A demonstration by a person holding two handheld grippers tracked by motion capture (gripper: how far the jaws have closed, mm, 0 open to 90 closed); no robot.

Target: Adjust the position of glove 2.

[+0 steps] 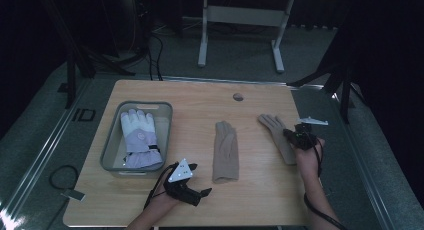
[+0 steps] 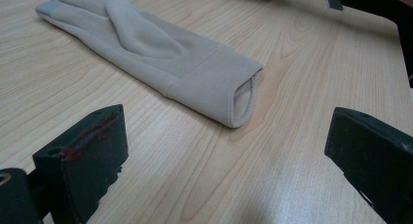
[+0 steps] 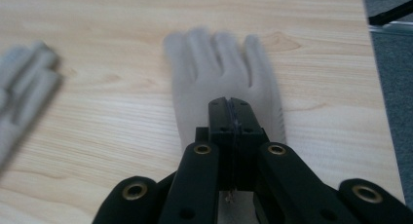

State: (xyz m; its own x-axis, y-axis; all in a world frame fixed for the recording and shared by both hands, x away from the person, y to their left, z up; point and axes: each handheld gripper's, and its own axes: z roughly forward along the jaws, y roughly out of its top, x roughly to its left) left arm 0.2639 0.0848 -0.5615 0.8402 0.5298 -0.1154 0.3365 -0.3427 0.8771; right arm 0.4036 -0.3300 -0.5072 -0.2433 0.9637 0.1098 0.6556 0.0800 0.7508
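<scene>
Lying flat: two beige gloves (image 1: 226,151), right fingers (image 3: 229,104) pinching one; left fingers (image 2: 219,151) wide, empty.

I was watched from a high camera above my side, looking forward and down over the whole table (image 1: 260,190). My left gripper's camera sat low, close to the middle beige glove (image 2: 160,53); my right gripper's hovered near the right beige glove (image 3: 224,83). Both gloves showed from above too.

We see 2 plain beige knit gloves (image 1: 226,151) (image 1: 278,136), a white-and-lilac padded ski glove (image 1: 139,138), a grey plastic bin (image 1: 111,140), and a light wood-grain table (image 1: 200,97).
</scene>
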